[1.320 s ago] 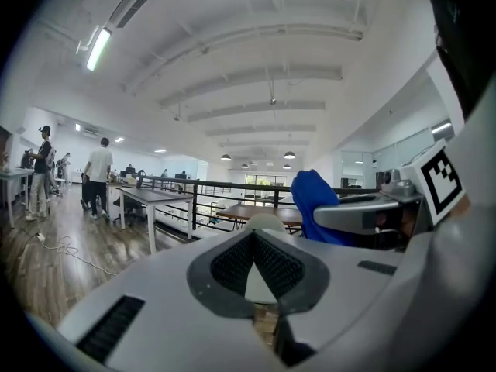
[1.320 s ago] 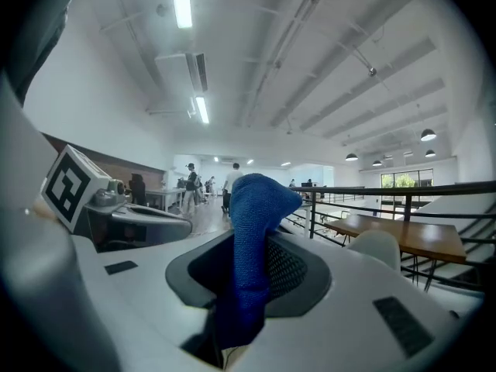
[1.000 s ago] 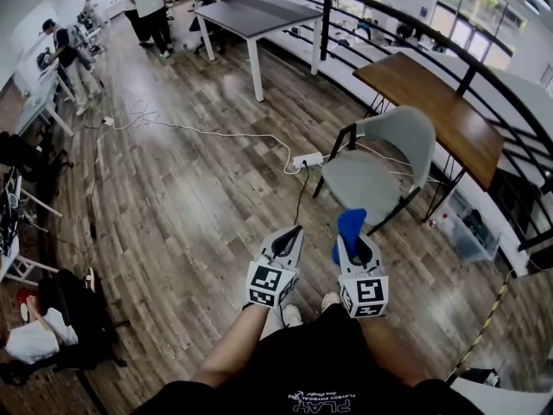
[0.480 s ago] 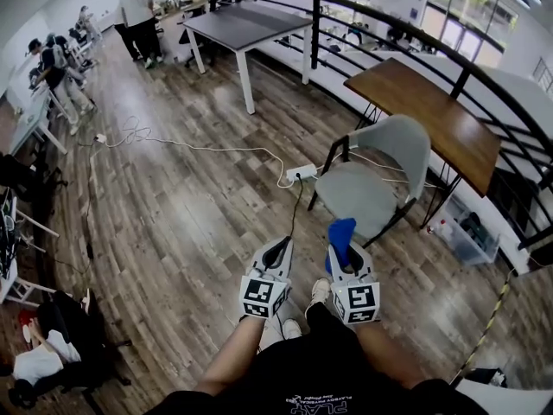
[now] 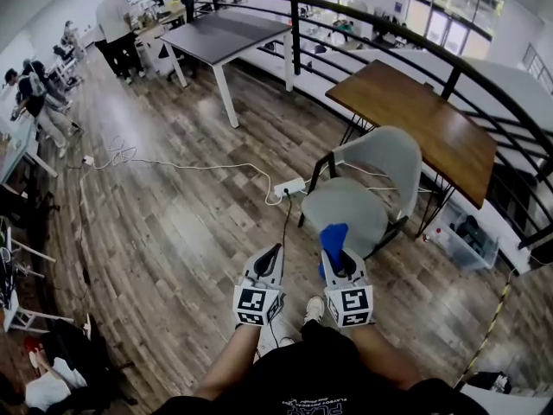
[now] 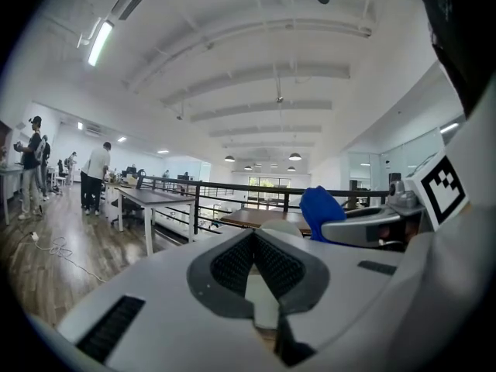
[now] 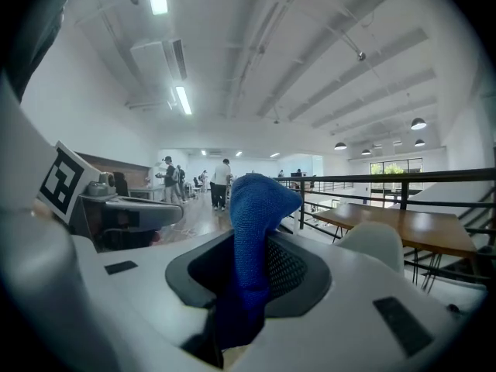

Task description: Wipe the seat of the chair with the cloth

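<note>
The cloth (image 5: 333, 235) is sitting clamped in your right tongs (image 5: 336, 256) near the chair (image 5: 350, 204), while your left tongs (image 5: 271, 255) are hovering pinched together, empty.

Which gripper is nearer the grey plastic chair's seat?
Right. The right gripper, clamping the blue cloth, sits just before the grey chair seat; the left gripper is farther left, over wooden floor.

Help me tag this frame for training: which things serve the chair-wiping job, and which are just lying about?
Job: blue cloth, shut in the right gripper; grey chair.
Lying about: power strip, wooden table, grey table, storage bin.
</note>
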A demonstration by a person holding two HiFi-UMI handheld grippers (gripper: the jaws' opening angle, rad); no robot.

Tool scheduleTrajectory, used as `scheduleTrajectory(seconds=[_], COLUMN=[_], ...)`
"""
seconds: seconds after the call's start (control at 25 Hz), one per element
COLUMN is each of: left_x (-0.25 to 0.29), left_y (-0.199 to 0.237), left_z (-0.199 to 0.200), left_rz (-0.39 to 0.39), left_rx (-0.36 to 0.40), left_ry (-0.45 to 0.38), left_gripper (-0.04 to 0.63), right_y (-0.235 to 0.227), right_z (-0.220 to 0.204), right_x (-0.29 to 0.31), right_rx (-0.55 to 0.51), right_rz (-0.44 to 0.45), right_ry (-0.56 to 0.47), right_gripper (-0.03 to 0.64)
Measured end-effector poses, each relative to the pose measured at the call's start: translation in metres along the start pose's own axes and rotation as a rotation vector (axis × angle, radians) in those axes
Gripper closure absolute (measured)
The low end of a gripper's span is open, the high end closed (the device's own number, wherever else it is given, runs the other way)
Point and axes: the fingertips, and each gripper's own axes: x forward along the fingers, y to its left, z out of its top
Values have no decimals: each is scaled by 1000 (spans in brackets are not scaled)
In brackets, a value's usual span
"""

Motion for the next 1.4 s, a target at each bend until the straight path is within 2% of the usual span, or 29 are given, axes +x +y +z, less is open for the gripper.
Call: scheduleTrajectory(seconds=[0.36,0.64,1.04,1.4], left_x=[70,96,156,230], left_y=[5,14,40,102], left_z=[6,21,25,66], left_rz=[-8,18,-93,-221], left_rx=[25,38,42,118], left_ry=[65,42,45,-13], left_gripper=[591,591,591,591], right_y=[-46,-62,-80,-100], right_z=[7,16,22,56], right_x=[49,70,126,214], right_rx=[32,38,22,14], right_rz=[-1,16,-39,-200], right_ry=[22,15,38,13], right_gripper=[518,518,518,518])
